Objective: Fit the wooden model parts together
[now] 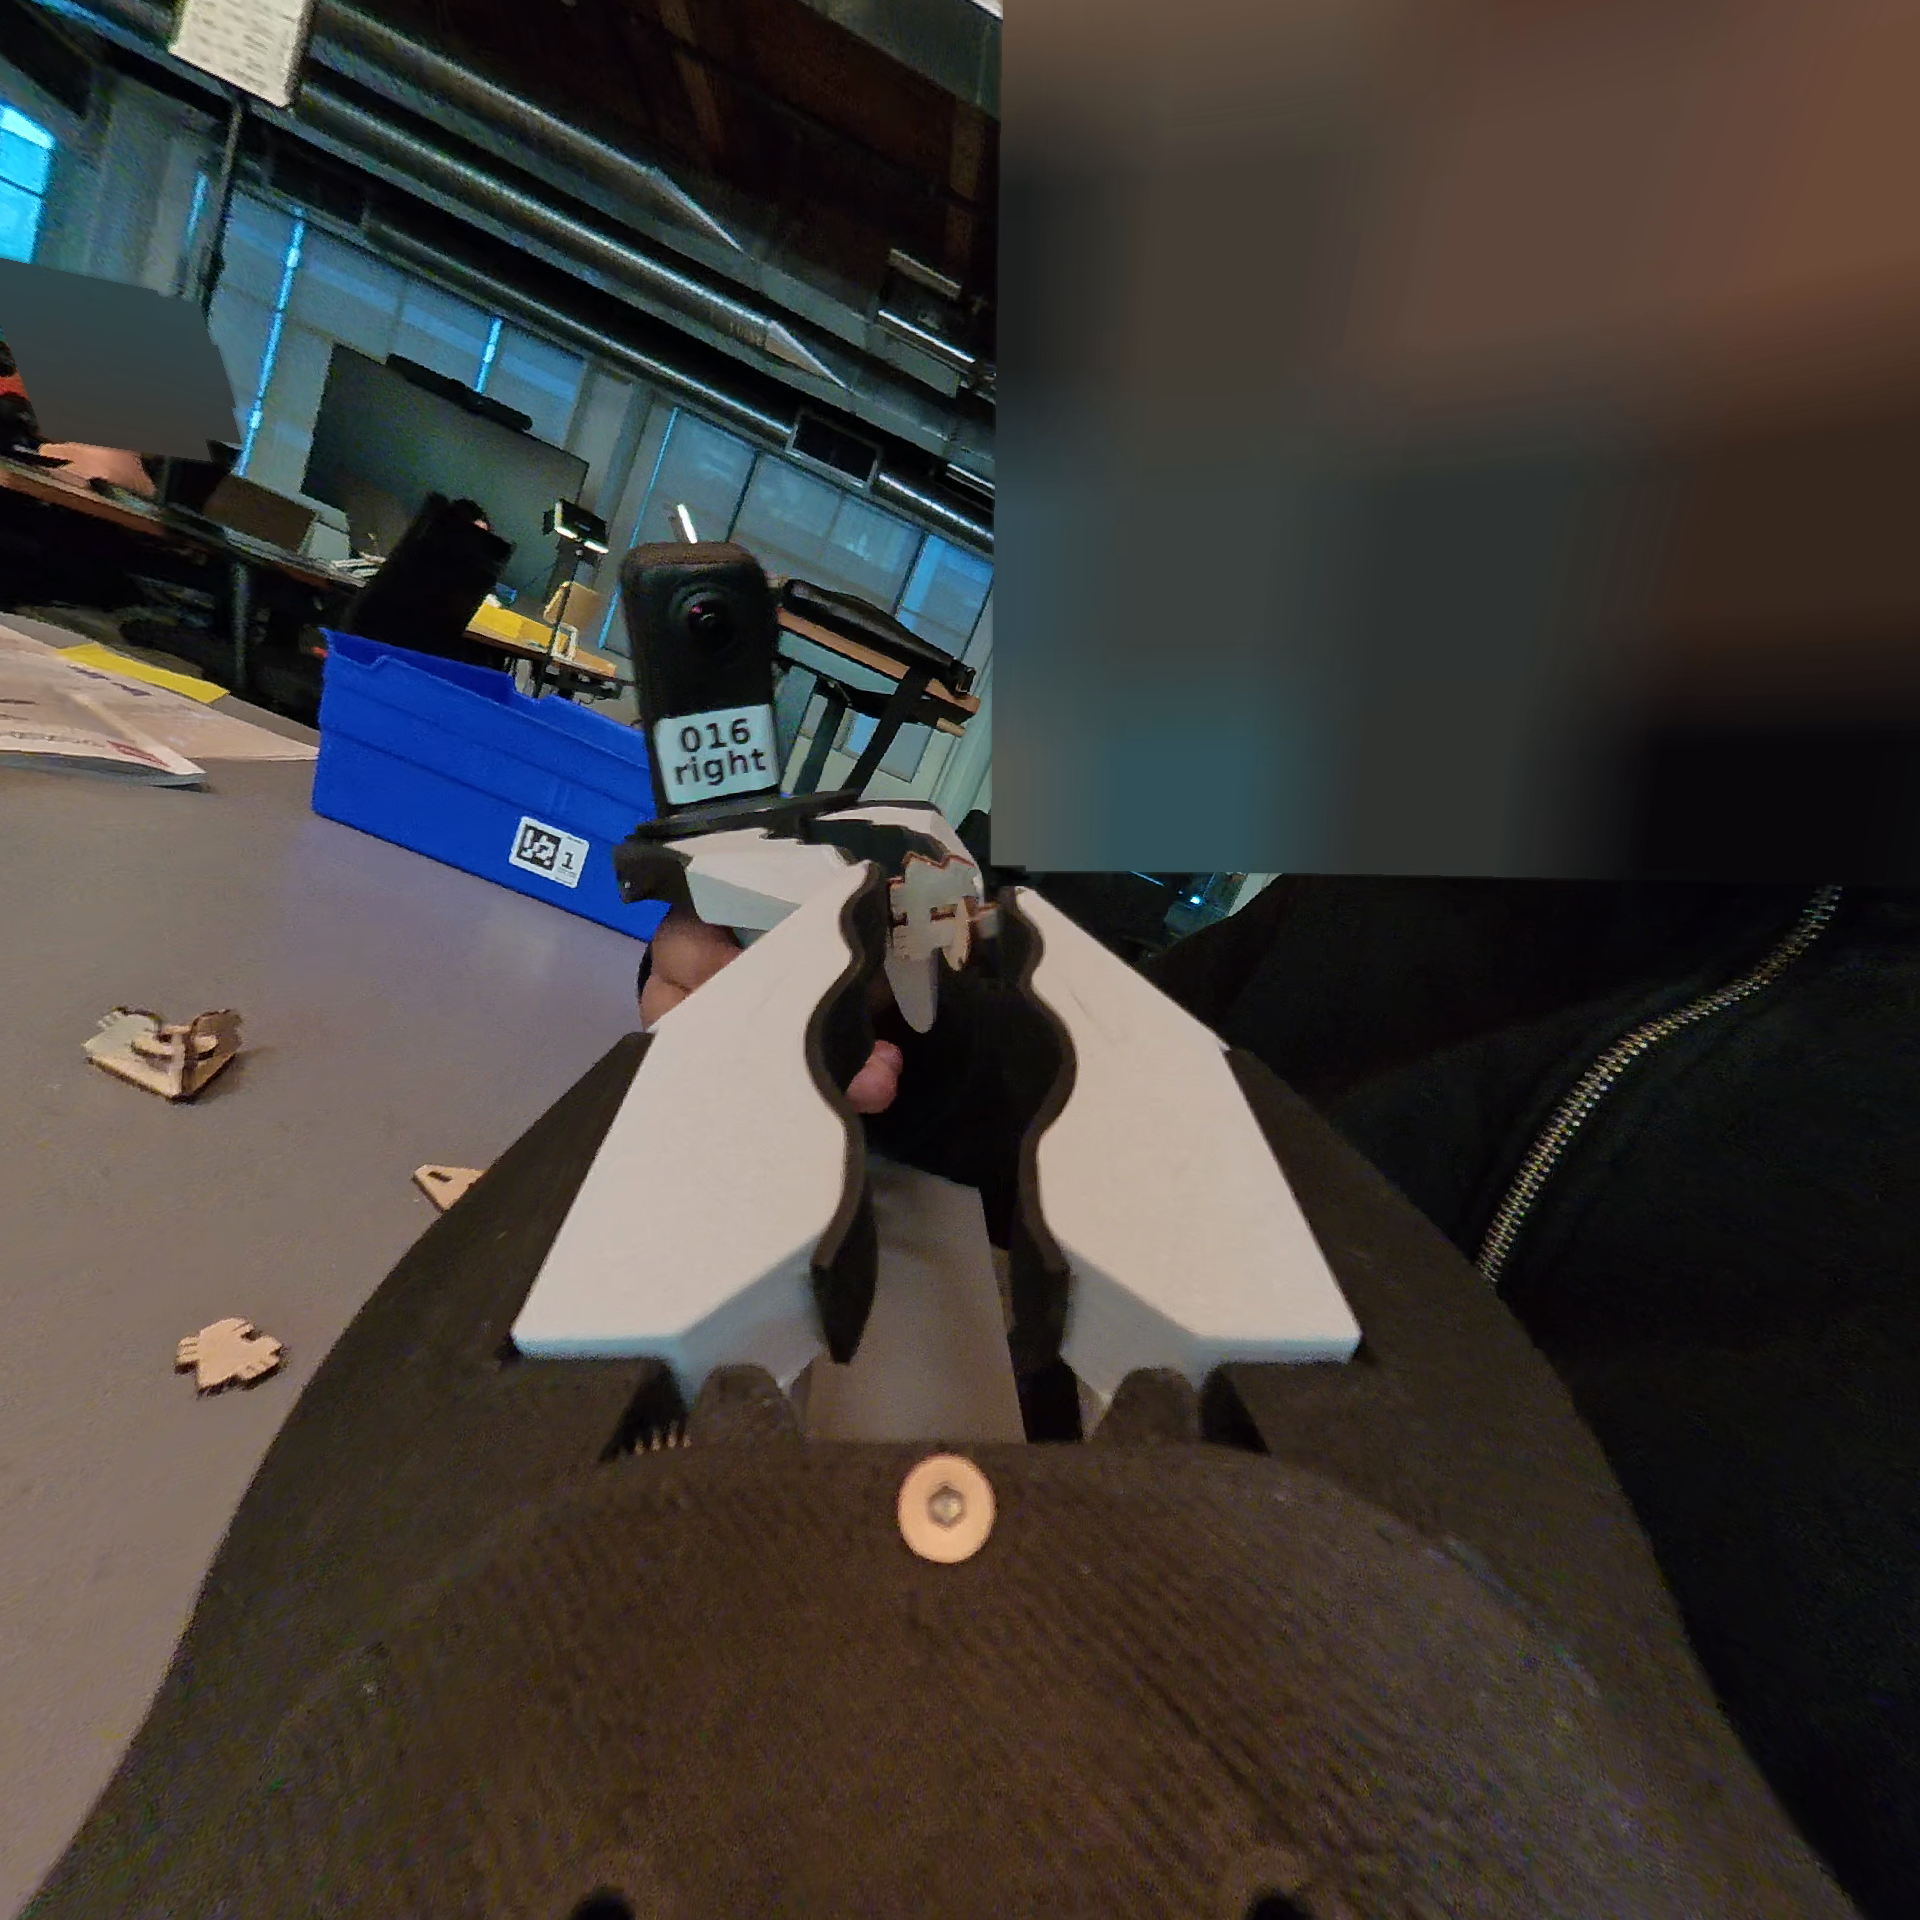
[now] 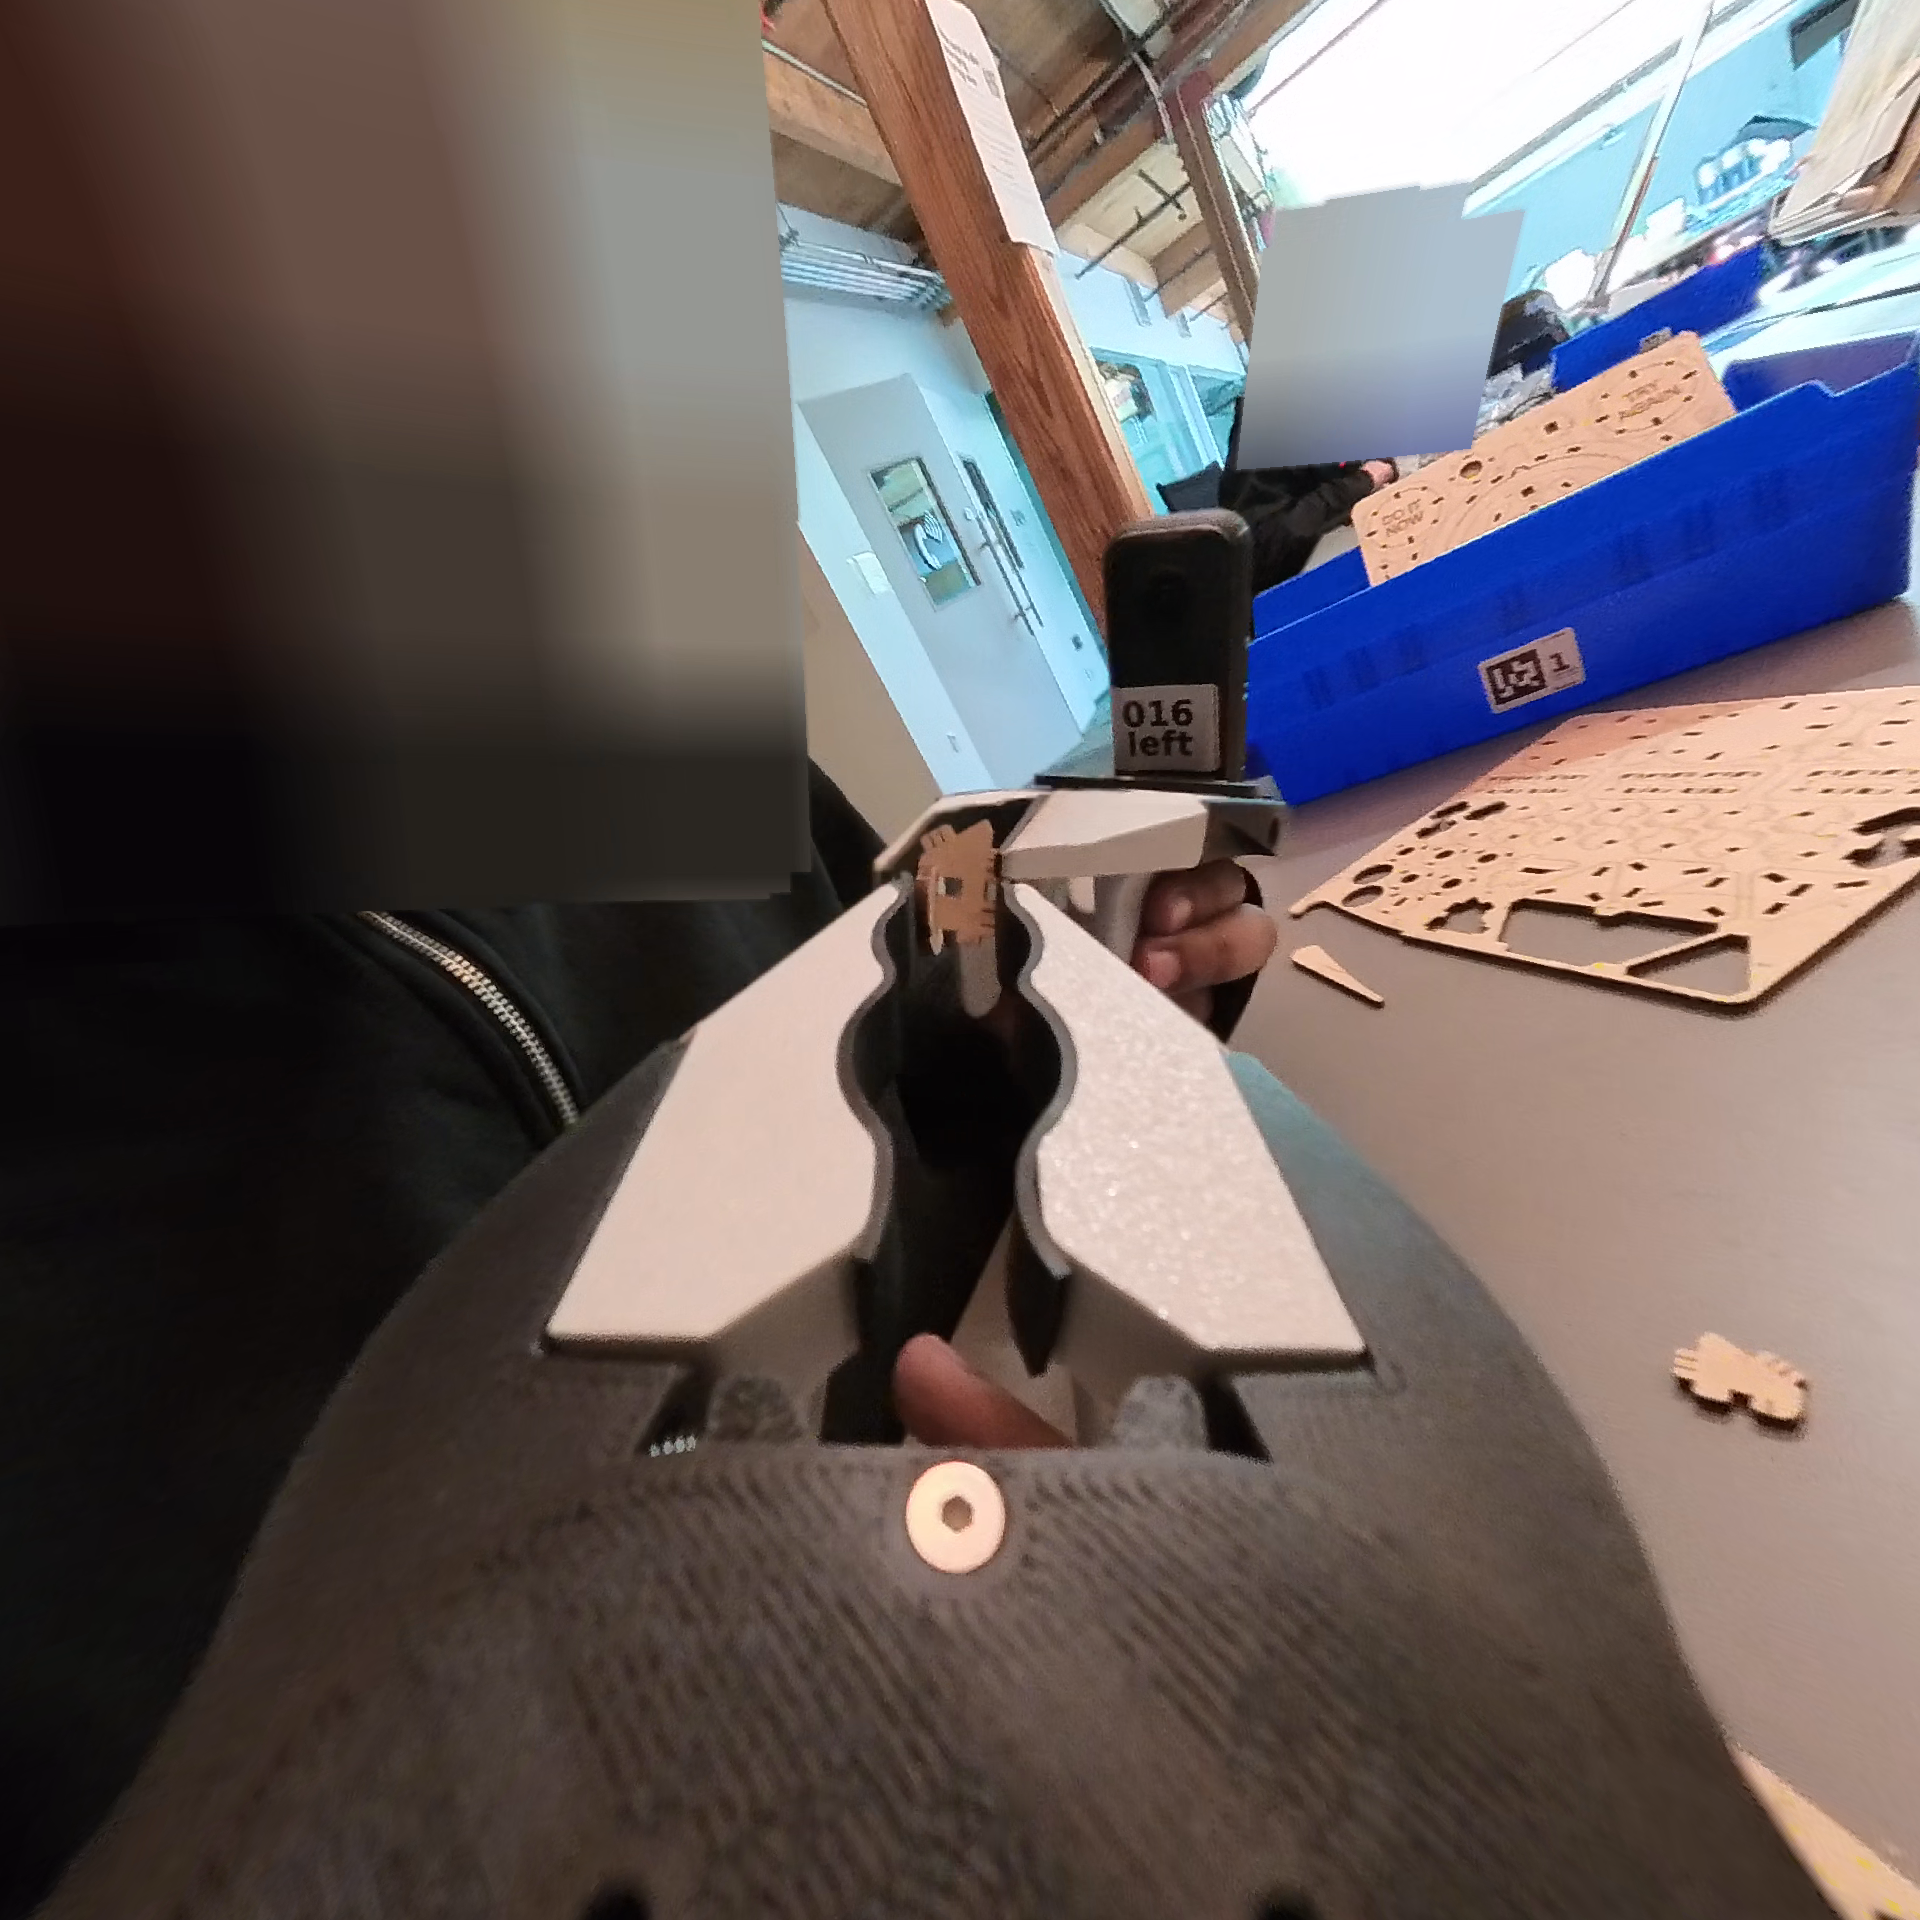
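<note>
Both grippers meet tip to tip in the air above the grey table [image 1: 312, 1039], around one small assembly of light laser-cut wooden pieces [image 1: 930, 914]. In the left wrist view my left gripper [image 1: 940, 899] has its pads against both sides of the assembly. The right gripper's fingers [image 1: 748, 883] come in from beyond it. In the right wrist view my right gripper [image 2: 958, 896] is shut on the same wooden assembly [image 2: 961, 894]. A flat tab of it hangs down between the pads. The left gripper's fingers [image 2: 1101, 842] reach it from the far side.
A blue bin [image 1: 468, 748] stands behind the grippers, with loose wooden pieces [image 1: 166, 1049] [image 1: 229, 1354] on the table. The right wrist view shows a punched-out wooden sheet [image 2: 1662, 831], a blue bin [image 2: 1558, 613] holding more sheets, a small piece [image 2: 1740, 1387] and a wedge [image 2: 1340, 974]. A person's dark zip jacket [image 1: 1610, 1143] is close by. Left and right tips are no more than a few centimetres apart.
</note>
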The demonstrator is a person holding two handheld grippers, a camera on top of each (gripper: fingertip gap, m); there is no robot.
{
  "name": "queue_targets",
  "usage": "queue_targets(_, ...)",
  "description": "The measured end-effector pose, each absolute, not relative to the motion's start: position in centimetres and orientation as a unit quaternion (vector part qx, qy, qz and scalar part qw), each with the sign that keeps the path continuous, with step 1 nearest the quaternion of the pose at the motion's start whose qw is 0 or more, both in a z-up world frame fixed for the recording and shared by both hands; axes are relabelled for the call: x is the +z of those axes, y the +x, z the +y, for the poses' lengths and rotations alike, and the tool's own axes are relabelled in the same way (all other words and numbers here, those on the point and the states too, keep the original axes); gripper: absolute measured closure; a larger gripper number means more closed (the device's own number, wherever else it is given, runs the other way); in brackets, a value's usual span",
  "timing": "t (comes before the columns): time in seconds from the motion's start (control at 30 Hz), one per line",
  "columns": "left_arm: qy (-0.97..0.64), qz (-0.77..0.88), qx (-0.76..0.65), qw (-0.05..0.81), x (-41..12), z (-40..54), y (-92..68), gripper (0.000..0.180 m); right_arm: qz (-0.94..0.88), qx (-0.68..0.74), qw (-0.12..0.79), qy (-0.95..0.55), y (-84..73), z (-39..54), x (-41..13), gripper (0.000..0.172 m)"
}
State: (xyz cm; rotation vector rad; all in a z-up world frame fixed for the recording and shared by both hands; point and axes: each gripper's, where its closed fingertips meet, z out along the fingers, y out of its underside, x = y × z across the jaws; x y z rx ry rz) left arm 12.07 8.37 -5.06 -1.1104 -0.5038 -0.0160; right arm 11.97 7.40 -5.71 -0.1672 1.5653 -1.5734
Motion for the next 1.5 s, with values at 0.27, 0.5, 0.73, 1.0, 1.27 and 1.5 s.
queue_targets(0.27,-0.524,-0.239,-0.017,0.818,-5.2,8.5,12.0,0.166,0.618,-0.627,0.471,-0.057,11.9,7.5,-5.6,0.158)
queue_targets(0.5,-0.531,-0.249,-0.013,0.810,-5.5,8.5,11.8,0.167,0.617,-0.631,0.467,-0.049,11.7,7.4,-5.6,0.158)
queue_targets(0.73,-0.539,-0.259,-0.003,0.802,-5.7,8.2,11.7,0.173,0.617,-0.638,0.458,-0.039,11.5,7.0,-5.7,0.163)
queue_targets(1.0,-0.514,-0.261,-0.021,0.817,-5.3,7.7,11.5,0.173,0.608,-0.658,0.442,-0.029,11.5,6.4,-5.4,0.170)
queue_targets(1.27,-0.479,-0.260,-0.050,0.837,-4.8,7.0,11.5,0.172,0.607,-0.661,0.441,-0.018,11.5,6.1,-5.5,0.152)
queue_targets(1.5,-0.477,-0.263,-0.065,0.836,-5.0,7.3,11.4,0.173,0.612,-0.654,0.445,-0.022,11.8,6.1,-5.5,0.171)
